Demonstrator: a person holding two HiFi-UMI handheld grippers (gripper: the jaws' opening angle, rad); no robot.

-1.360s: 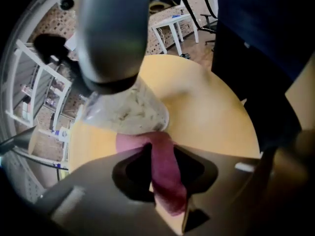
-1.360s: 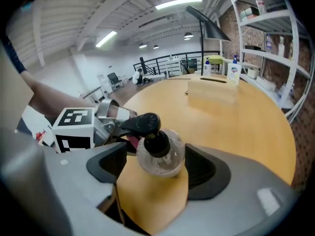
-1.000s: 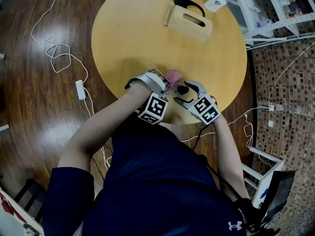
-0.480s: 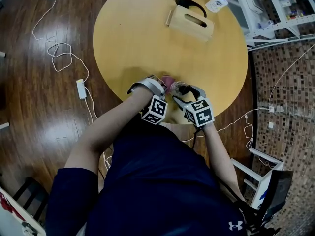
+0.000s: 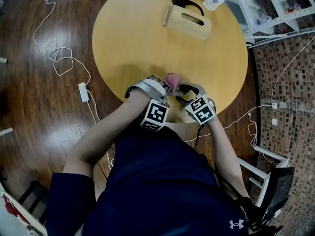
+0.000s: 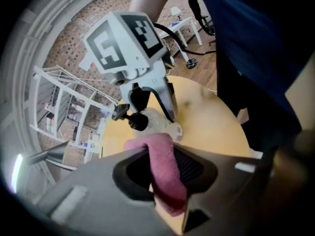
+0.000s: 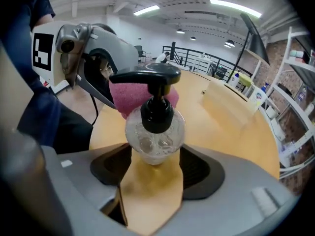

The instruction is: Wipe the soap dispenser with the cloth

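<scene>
The soap dispenser (image 7: 155,132) – a clear, rounded bottle with a black pump head – sits upright at the edge of the round yellow counter (image 5: 138,38) nearest the person, and its lower body lies between the tips of the right gripper (image 7: 155,157). That gripper's jaws have just been closing, with the bottle between them, and in the right gripper view both pads meet the bottle's sides. Just behind the dispenser, on its far side from that camera, a pink cloth (image 6: 165,173) is bunched against the bottle below the pump spout. The left gripper (image 5: 167,85) has its jaws clamped on this cloth, which runs as a thick folded roll between the two pads and pokes out past the tips. The two grippers face each other closely over the counter's edge, their marker cubes side by side – the left one slightly nearer the person. Well apart from them, at the counter's far side, lies a pale wooden box (image 5: 189,23) with a slot handle, a black cable looped on top of it. A white cable (image 5: 64,58) trails over the dark wooden floor (image 5: 29,112) to the left, and white shelving (image 5: 275,14) stands beyond the counter on the right.
</scene>
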